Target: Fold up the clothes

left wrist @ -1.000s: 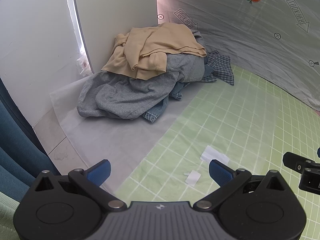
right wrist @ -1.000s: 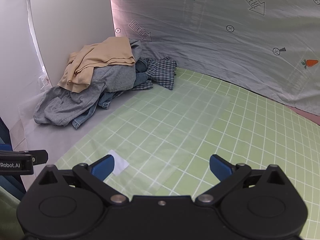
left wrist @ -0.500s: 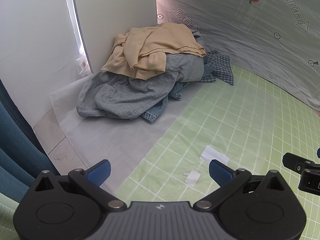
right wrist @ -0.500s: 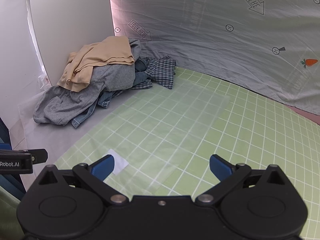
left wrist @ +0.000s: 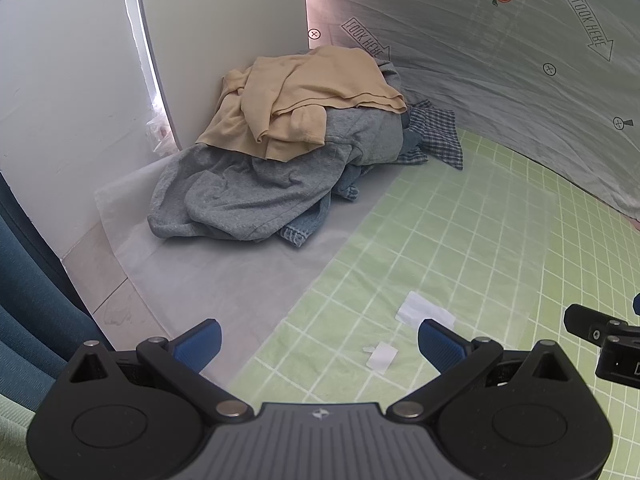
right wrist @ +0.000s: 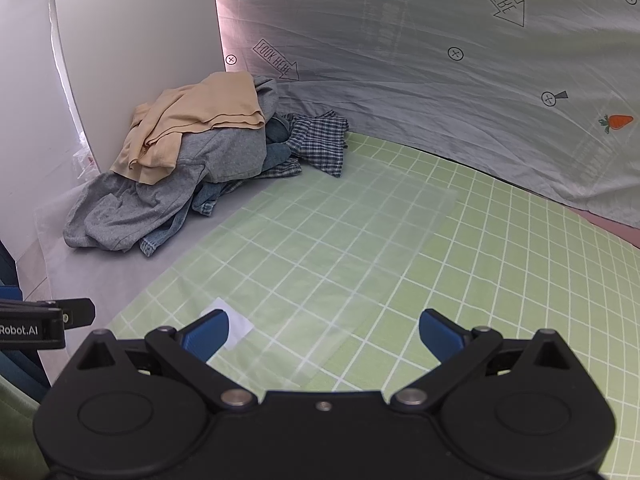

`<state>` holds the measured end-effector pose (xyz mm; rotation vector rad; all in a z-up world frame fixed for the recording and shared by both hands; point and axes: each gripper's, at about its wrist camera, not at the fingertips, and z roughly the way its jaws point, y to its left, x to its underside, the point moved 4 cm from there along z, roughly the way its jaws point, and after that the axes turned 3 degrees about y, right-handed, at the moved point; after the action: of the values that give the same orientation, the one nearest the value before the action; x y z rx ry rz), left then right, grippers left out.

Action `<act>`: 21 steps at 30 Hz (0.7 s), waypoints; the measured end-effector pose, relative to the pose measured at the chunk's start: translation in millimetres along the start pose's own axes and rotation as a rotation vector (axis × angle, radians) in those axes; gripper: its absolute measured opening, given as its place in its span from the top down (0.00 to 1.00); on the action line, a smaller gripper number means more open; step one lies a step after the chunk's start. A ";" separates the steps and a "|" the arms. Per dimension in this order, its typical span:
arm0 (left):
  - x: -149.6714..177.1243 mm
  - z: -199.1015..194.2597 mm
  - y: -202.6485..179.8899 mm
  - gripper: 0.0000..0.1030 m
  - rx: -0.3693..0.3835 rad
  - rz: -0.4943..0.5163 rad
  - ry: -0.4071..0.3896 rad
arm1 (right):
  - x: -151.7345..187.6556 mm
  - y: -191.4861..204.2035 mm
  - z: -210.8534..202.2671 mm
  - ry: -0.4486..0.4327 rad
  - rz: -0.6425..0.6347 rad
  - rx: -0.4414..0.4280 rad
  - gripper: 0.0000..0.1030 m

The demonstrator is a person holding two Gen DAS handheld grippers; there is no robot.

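Your left gripper [left wrist: 318, 338] is wide open, blue pads far apart, nothing between them. It hovers over the near left edge of the green grid mat [left wrist: 472, 240], where the mat meets the white sheet [left wrist: 224, 276].

Your right gripper [right wrist: 322, 330] is equally wide open and empty, over the near part of the mat. Its tip shows at the right edge of the left wrist view; the left one shows at the left edge of the right wrist view.

The clothes pile [left wrist: 288, 152] sits in the far left corner of the floor area, against the white panel [left wrist: 216, 32] and the printed grey backdrop [left wrist: 480, 60], well apart from both grippers. It lies mostly on the white sheet.

Stack, top down:
- beige garment [left wrist: 304, 96] on top, crumpled
- grey sweatshirt [left wrist: 248, 196] under it, spilling toward you
- denim [left wrist: 298, 234] poking out at the near edge of the pile
- plaid shirt [right wrist: 320, 142] on the right side, touching the far edge of the mat

A clear plastic sheet [right wrist: 328, 240] lies flat on the mat. 2 small white scraps [left wrist: 424, 312] lie just ahead of the left gripper's right pad; 1 of them shows by the right gripper's left pad.
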<state>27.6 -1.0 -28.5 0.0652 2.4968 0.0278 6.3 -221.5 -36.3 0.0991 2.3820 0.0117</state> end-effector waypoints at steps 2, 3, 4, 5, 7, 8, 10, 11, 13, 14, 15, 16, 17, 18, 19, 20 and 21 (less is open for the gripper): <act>-0.2 0.1 -0.2 0.00 0.000 -0.001 0.001 | -0.1 -0.3 0.1 0.000 0.002 0.001 0.00; -0.4 0.2 -0.4 0.00 0.000 -0.001 0.001 | -0.1 -0.5 0.1 0.000 0.002 0.002 0.00; -0.5 0.2 -0.5 0.00 0.000 -0.001 0.002 | -0.2 -0.5 0.2 0.001 0.003 0.002 0.00; -0.6 0.3 -0.6 0.00 0.000 -0.001 0.002 | -0.2 -0.5 0.2 0.001 0.002 0.002 0.00; -0.8 0.3 -0.8 0.00 0.000 -0.001 0.002 | -0.4 -0.4 0.4 0.002 0.002 0.003 0.00; -0.9 0.4 -0.9 0.00 0.000 -0.001 0.002 | -0.3 -0.5 0.4 0.002 0.002 0.003 0.00; -0.8 0.6 -1.4 0.00 0.000 -0.001 0.003 | 0.1 -1.0 0.6 0.003 0.001 0.003 0.00; -0.9 0.8 -1.4 0.00 0.000 -0.002 0.004 | 0.0 -1.4 0.7 0.004 0.001 0.003 0.00; -0.2 1.3 -1.6 0.00 0.000 0.000 0.006 | 0.3 -2.0 1.1 0.006 0.001 0.004 0.00; -0.1 1.4 -1.7 0.00 0.001 0.001 0.007 | 0.5 -2.1 1.3 0.007 0.001 0.004 0.00; 0.0 1.5 -1.8 0.00 0.001 0.001 0.008 | 0.9 -2.1 1.4 0.009 0.002 0.004 0.00; 0.1 1.6 -1.8 0.00 0.002 0.002 0.009 | 1.4 -1.6 1.8 0.011 0.001 0.003 0.00; 0.2 1.9 -1.5 0.00 0.002 0.002 0.010 | 1.9 -0.8 2.3 0.014 0.000 0.002 0.00; 0.1 2.5 -1.2 0.00 0.001 0.003 0.011 | 2.4 0.1 2.8 0.016 -0.002 0.001 0.00; 0.1 3.0 -0.9 0.00 0.000 0.003 0.014 | 2.8 0.9 3.4 0.019 -0.004 0.000 0.00; 0.5 3.9 -0.7 0.00 -0.001 0.002 0.018 | 3.2 1.7 4.2 0.021 -0.006 -0.001 0.00; 1.0 4.9 -0.4 0.00 -0.003 0.002 0.024 | 3.4 2.4 5.0 0.025 -0.008 -0.002 0.00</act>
<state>29.7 -1.3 -33.0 0.0671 2.5203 0.0330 7.4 -218.9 -42.1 0.0896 2.4070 0.0115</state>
